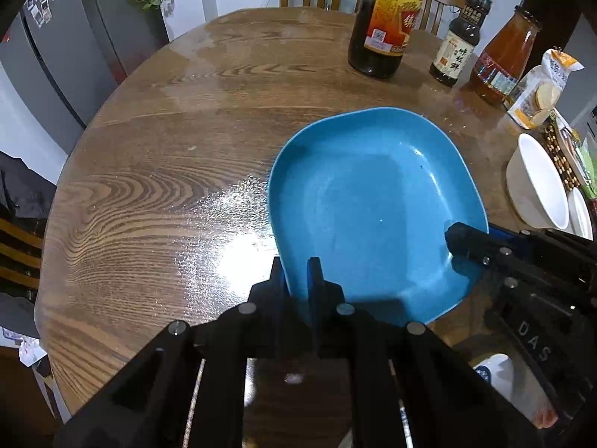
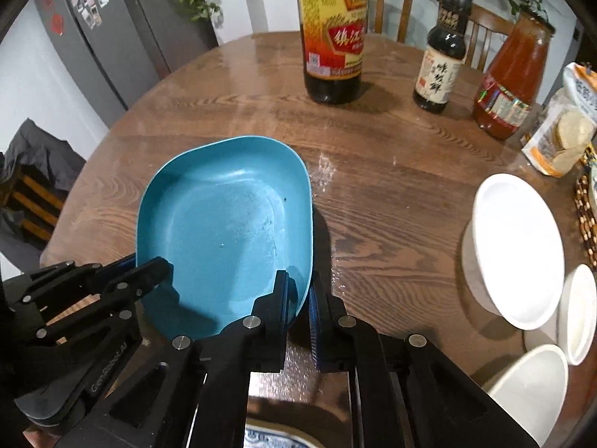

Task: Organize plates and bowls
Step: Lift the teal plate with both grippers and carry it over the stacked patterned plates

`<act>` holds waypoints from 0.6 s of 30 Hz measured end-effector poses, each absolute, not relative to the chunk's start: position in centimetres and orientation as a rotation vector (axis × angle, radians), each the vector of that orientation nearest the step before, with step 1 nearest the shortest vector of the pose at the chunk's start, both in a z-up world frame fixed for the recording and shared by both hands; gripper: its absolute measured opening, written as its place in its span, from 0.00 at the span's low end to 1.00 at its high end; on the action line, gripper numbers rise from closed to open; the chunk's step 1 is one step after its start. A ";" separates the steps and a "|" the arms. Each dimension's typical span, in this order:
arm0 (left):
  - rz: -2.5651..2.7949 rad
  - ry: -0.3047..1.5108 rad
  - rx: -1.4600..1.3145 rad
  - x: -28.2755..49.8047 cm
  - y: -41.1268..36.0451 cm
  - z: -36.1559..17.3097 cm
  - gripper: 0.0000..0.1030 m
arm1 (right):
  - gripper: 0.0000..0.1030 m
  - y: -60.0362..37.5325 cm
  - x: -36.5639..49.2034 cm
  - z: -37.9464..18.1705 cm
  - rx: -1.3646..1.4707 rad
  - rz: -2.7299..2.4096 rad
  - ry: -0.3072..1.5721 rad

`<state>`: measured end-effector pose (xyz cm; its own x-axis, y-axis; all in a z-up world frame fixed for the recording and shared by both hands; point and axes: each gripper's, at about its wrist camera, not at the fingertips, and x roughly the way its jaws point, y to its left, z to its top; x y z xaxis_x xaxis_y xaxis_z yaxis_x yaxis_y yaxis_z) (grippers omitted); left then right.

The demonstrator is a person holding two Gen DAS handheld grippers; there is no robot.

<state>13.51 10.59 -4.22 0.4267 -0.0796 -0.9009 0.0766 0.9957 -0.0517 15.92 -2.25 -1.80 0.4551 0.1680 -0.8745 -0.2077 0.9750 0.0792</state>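
A blue squarish plate (image 1: 373, 201) is held over the round wooden table (image 1: 168, 149); it also shows in the right wrist view (image 2: 224, 231). My left gripper (image 1: 296, 280) is shut on its near left rim. My right gripper (image 2: 300, 291) is shut on its near right rim, and it shows at the right in the left wrist view (image 1: 466, 242). The left gripper shows at the lower left of the right wrist view (image 2: 149, 272). White bowls (image 2: 518, 250) stand at the right. A blue-patterned dish (image 2: 268, 440) peeks out below my fingers.
Three sauce bottles stand at the far side: a big dark one (image 2: 332, 33), a small dark one (image 2: 440, 52) and a red one (image 2: 511, 78). A bag of crackers (image 2: 563, 127) and a beaded mat (image 2: 585, 209) lie at the right. Chairs and a fridge (image 2: 112, 26) surround the table.
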 end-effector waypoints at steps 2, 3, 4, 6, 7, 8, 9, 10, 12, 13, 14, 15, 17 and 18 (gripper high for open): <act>-0.099 1.109 -0.005 13.1 10.4 -3.6 0.10 | 0.11 -2.5 15.2 -1.1 -0.038 0.232 1.058; -0.100 1.102 -0.006 12.8 10.3 -3.4 0.10 | 0.11 -2.7 14.8 -0.9 -0.034 0.232 1.051; -0.102 1.094 -0.007 12.6 10.2 -3.0 0.10 | 0.11 -2.8 14.5 -0.6 -0.026 0.234 1.045; -0.104 1.079 -0.007 12.0 10.0 -2.4 0.10 | 0.11 -3.2 13.8 -0.2 -0.014 0.237 1.036; -0.105 1.073 -0.007 11.8 9.9 -2.1 0.10 | 0.11 -3.3 13.4 0.0 -0.011 0.239 1.030; -0.105 1.065 -0.005 11.4 9.8 -1.9 0.10 | 0.11 -3.5 12.9 0.2 -0.009 0.239 1.024; -0.105 1.058 -0.001 11.0 9.5 -1.7 0.10 | 0.11 -3.7 12.7 0.2 -0.008 0.240 1.020; -0.106 1.054 0.000 10.8 9.4 -1.5 0.10 | 0.11 -3.9 12.3 0.4 -0.004 0.241 1.015; -0.109 1.048 0.005 10.1 9.2 -1.1 0.10 | 0.11 -4.3 11.6 0.6 0.007 0.243 1.009; -0.112 1.044 0.007 9.8 9.0 -1.0 0.10 | 0.11 -4.5 11.2 0.8 0.013 0.245 1.007; -0.114 1.041 0.009 9.5 8.9 -0.8 0.10 | 0.11 -4.7 10.8 0.8 0.016 0.247 1.006; -0.116 1.039 0.010 9.1 8.8 -0.7 0.10 | 0.11 -4.9 10.5 0.9 0.019 0.249 1.005; -0.121 1.036 0.011 8.7 8.6 -0.4 0.10 | 0.11 -5.1 9.6 0.9 0.022 0.252 1.003; -0.122 1.034 0.011 8.3 8.5 -0.3 0.10 | 0.11 -5.3 9.2 0.9 0.028 0.254 1.004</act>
<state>8.34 8.47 -0.28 0.5049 -0.0961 -0.8578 0.1063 0.9931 -0.0486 9.21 -5.30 0.90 0.5102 0.2235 -0.8305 -0.1976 0.9703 0.1398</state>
